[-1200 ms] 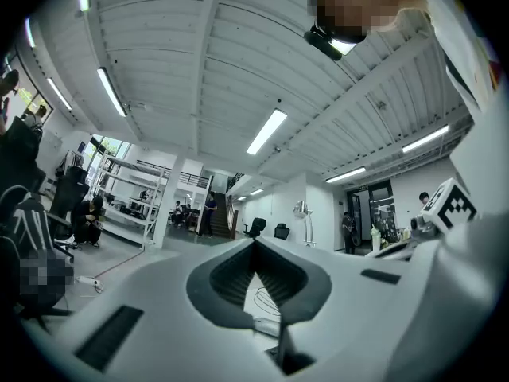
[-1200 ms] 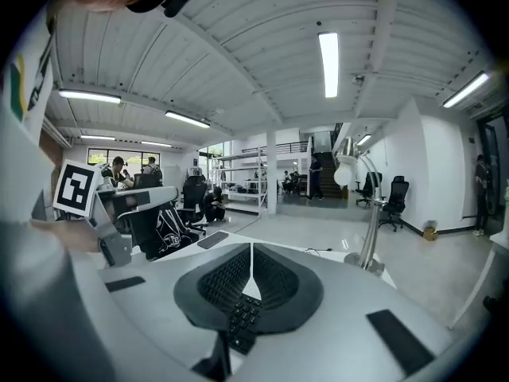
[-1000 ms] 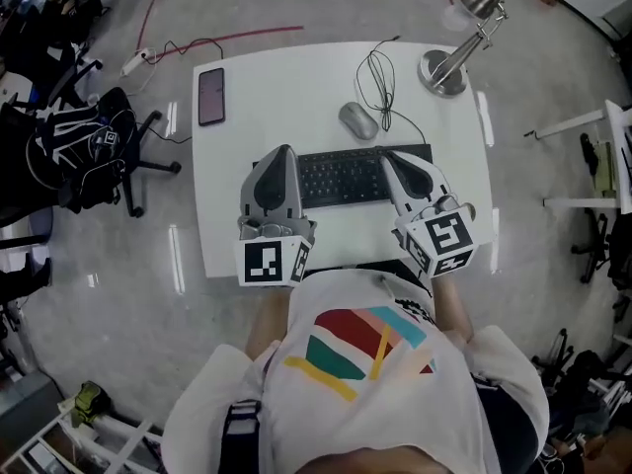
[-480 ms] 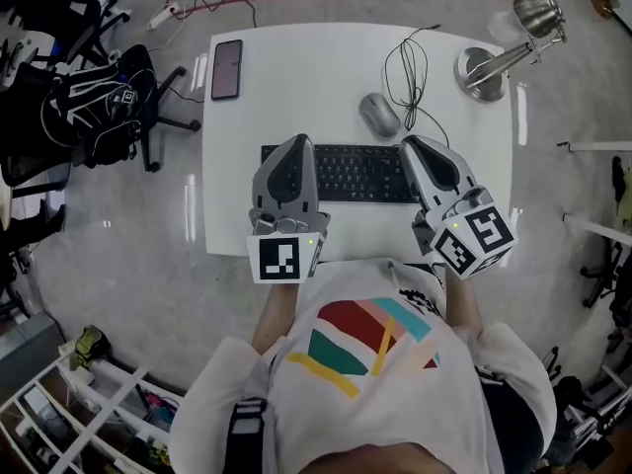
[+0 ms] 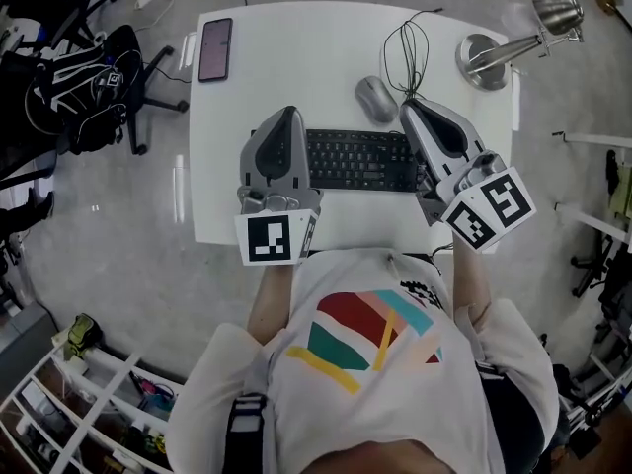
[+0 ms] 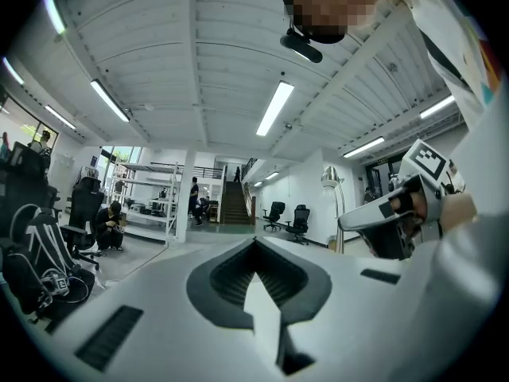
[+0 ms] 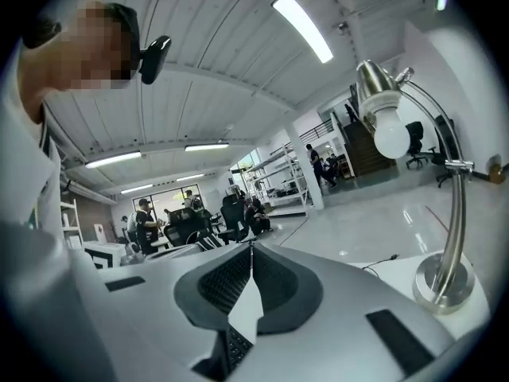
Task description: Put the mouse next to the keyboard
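A grey mouse (image 5: 376,99) lies on the white table (image 5: 296,67), just behind the right end of the black keyboard (image 5: 357,160); its black cable (image 5: 412,52) coils behind it. My left gripper (image 5: 283,117) hangs over the keyboard's left end, jaws shut and empty. My right gripper (image 5: 412,107) is held above the keyboard's right end, a short way right of the mouse, also shut on nothing. In the left gripper view the jaws (image 6: 254,241) meet, and in the right gripper view the jaws (image 7: 250,249) meet too, with keyboard keys (image 7: 235,344) showing below them.
A dark phone (image 5: 215,48) lies at the table's back left corner. A metal desk lamp (image 5: 494,55) stands at the back right, seen close in the right gripper view as lamp (image 7: 440,213). An office chair with a backpack (image 5: 79,92) stands left of the table.
Both grippers have risen and shifted toward the back of the table; the right one now tips further right, nearer the mouse. Mouse and keyboard have not moved.
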Motion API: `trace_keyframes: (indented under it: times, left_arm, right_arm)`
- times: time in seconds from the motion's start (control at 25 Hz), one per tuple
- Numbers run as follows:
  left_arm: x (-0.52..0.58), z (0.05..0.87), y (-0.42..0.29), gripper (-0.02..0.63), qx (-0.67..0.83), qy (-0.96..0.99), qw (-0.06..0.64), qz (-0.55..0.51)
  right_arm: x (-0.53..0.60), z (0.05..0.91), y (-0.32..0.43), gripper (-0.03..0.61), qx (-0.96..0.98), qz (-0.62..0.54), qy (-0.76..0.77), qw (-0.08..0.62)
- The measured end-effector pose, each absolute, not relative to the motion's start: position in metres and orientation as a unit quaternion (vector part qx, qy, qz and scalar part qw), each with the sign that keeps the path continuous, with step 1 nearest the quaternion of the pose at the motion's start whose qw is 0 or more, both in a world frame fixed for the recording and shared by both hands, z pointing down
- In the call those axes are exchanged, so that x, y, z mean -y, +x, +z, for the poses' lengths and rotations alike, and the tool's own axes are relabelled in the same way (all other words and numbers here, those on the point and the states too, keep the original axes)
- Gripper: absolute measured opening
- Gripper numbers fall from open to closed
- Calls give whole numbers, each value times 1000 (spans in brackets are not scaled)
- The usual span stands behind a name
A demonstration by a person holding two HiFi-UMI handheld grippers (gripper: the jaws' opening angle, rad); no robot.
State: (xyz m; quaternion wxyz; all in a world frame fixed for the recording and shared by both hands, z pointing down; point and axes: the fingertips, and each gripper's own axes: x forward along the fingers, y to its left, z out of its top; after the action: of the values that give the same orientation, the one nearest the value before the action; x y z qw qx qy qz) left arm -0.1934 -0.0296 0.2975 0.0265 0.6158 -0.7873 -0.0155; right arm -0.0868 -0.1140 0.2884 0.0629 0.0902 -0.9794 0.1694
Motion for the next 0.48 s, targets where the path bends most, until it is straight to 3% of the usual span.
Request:
trace_keyframes:
  times: [0.2,0.24,0.28,0.36,0.48]
  left_arm:
    - [38,304,-196,43,779,625,37,-20]
    - [39,306,-197,43,778,627,40,-21]
    - [40,309,-197,43,776,628,44,-21]
    - [44,315,-198,43,774,631,51,-20]
    - [51,325,-200,43,771,633,63,-20]
  right_arm:
    - [109,277,-108,32,989,127,63,42]
    - [112,279,-112,156,989,118,76,43]
    - [117,283,-116,230,989,106,89,49]
    - [127,300,-124,301,987,102,108,69]
    - [143,350,-127,301,971,149,127,137]
